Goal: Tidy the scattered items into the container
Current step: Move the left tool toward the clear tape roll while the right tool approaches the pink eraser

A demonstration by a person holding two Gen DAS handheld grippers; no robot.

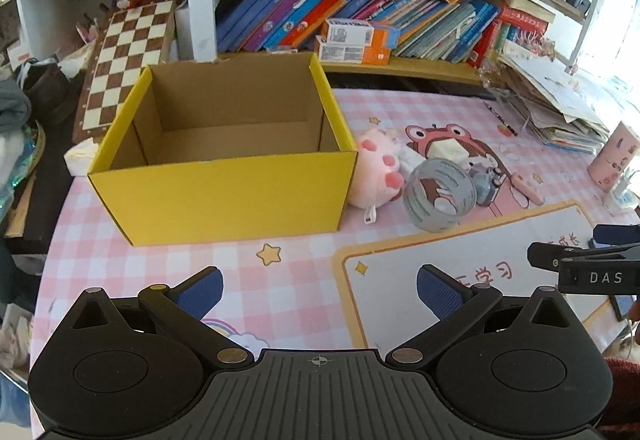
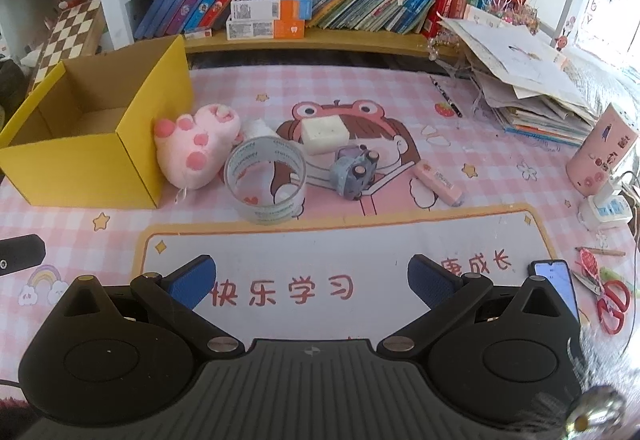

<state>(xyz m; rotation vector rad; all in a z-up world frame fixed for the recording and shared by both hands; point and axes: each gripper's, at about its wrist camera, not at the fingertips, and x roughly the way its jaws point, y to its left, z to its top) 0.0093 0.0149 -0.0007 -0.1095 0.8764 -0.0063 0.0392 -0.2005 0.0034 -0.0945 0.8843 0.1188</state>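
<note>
Beside the empty yellow cardboard box [image 2: 92, 168], touching its wall, lies a pink plush paw [image 2: 196, 146]: soft, light, best pinched across its middle. Nearby a clear tape roll [image 2: 264, 180], stiff and slick, a white foam block [image 2: 325, 135]. Left gripper [image 1: 319, 290] and right gripper [image 2: 310, 282] hover wide, empty.

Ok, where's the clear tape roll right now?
In the right wrist view the clear tape roll stands on the pink mat, left of centre, just right of the pink plush paw beside the yellow box.
</note>
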